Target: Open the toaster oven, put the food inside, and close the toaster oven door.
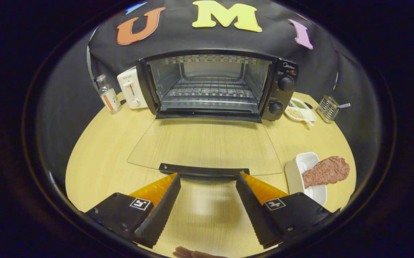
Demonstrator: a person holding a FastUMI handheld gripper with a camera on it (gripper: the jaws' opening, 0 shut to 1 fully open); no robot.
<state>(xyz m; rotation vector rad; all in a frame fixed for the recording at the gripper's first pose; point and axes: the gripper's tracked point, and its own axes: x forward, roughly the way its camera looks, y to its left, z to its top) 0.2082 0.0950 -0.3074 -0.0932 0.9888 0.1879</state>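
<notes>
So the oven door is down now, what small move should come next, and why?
Probably swing the tool, open just short of the door handle, right toward the meat lying on the white dish: the oven stands open with its rack bare.

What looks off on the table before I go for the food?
The meat piece lies askew, overhanging the rim of its white dish to the right of the gripper, which is open just short of the lowered oven door. Nothing looks spilled or damaged.
</notes>
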